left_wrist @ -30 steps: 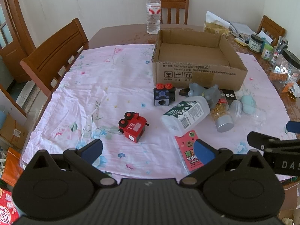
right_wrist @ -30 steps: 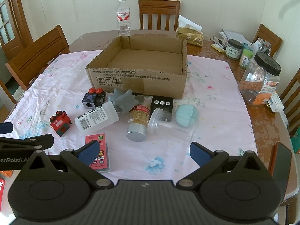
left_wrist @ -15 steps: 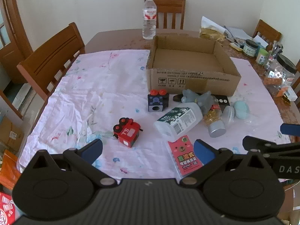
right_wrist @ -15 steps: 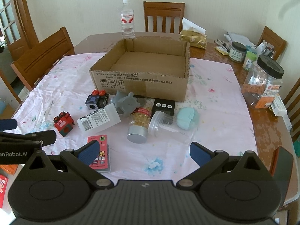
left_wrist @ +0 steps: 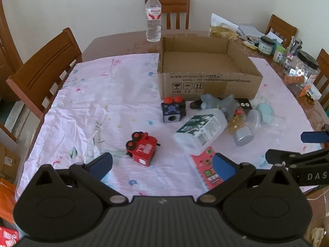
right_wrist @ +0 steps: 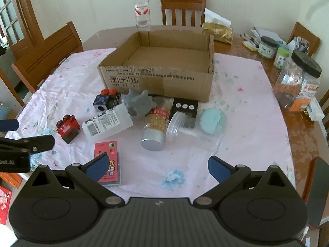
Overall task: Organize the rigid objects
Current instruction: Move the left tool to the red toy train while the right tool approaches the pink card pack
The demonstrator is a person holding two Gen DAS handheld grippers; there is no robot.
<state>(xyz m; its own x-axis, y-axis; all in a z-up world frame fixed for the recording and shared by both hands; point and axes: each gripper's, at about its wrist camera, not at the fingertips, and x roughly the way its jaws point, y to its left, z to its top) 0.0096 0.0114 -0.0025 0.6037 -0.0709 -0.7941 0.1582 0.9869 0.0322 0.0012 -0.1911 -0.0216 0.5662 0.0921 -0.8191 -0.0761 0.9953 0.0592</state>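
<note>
An open cardboard box (left_wrist: 207,82) (right_wrist: 156,78) stands on the pink floral cloth, and I see nothing inside it. In front of it lie a red toy train (left_wrist: 141,151) (right_wrist: 67,128), a dark cube with red knobs (left_wrist: 173,109) (right_wrist: 105,100), a white bottle on its side (left_wrist: 200,130) (right_wrist: 107,122), a grey toy (right_wrist: 138,103), a jar with a silver lid (right_wrist: 155,130), a clear jar (right_wrist: 178,123), a teal puff (right_wrist: 212,121), a black box (right_wrist: 185,107) and a red card pack (left_wrist: 206,169) (right_wrist: 108,162). My left gripper (left_wrist: 162,165) and right gripper (right_wrist: 157,165) hover open above the near table edge, holding nothing.
A water bottle (left_wrist: 153,16) stands behind the box. Jars and clutter (right_wrist: 296,82) crowd the right side of the table. Wooden chairs (left_wrist: 45,70) stand around the table. The cloth's left half (left_wrist: 92,103) has nothing on it.
Both grippers have drifted slightly; the left view has pulled back and shifted so the objects sit a little further left. Nothing on the table has moved, and both grippers stay open.
</note>
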